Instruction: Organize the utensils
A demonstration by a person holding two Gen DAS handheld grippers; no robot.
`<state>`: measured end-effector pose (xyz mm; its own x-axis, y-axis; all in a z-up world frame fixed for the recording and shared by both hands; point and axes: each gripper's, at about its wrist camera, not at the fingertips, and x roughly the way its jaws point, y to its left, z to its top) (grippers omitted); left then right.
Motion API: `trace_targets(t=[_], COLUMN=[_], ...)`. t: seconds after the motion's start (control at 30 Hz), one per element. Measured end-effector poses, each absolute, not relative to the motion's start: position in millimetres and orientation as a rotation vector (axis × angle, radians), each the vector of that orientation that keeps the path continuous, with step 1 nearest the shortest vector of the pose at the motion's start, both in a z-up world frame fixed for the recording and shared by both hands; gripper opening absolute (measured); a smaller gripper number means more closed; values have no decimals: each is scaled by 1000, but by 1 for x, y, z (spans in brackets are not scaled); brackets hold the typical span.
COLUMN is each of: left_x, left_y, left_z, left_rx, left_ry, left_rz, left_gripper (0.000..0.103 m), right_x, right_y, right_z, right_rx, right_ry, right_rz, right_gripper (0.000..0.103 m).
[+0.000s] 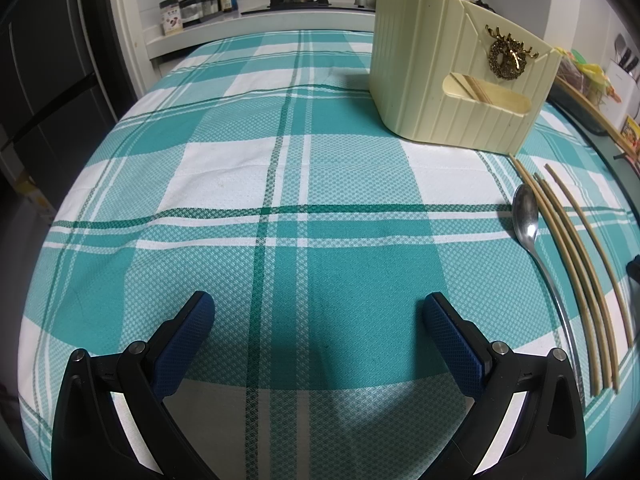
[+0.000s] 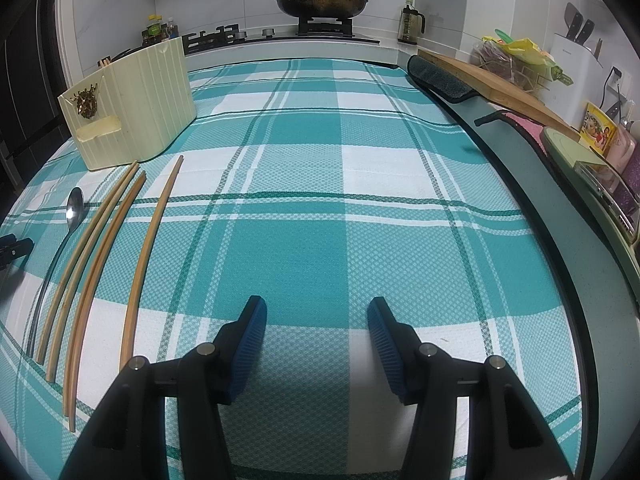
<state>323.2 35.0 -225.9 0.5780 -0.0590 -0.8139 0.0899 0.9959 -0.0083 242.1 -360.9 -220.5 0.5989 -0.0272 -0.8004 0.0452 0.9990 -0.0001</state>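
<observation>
On the checked cloth (image 2: 320, 208) we held both grippers, left (image 1: 319, 342) and right (image 2: 317, 344), spread and empty, with the chopsticks (image 2: 100, 264) and spoon (image 2: 74, 210) lying lengthwise between them, nearer the right one.

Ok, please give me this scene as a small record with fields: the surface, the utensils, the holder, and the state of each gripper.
surface: table with teal and white checked cloth
spoon: one metal spoon, lying flat on the cloth, left of the chopsticks
chopsticks: four wooden chopsticks, lying side by side, one a little apart to the right
holder: cream utensil holder, upright beyond the utensils, more chopsticks inside
left gripper: open, nothing between the jaws
right gripper: open, nothing between the jaws
</observation>
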Motion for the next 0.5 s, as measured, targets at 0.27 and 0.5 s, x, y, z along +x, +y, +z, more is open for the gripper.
trace_targets(t=[0.27, 0.5], left_x=[323, 322], left_y=[35, 33], left_z=[-226, -226], left_rx=[35, 36], left_ry=[950, 950], left_rz=[-87, -87], left_gripper=[103, 103], right_x=[242, 242], right_y=[-361, -361], right_z=[-220, -220], right_rx=[21, 23], right_ry=[927, 927], right_rz=[-42, -41], right_gripper=[55, 55])
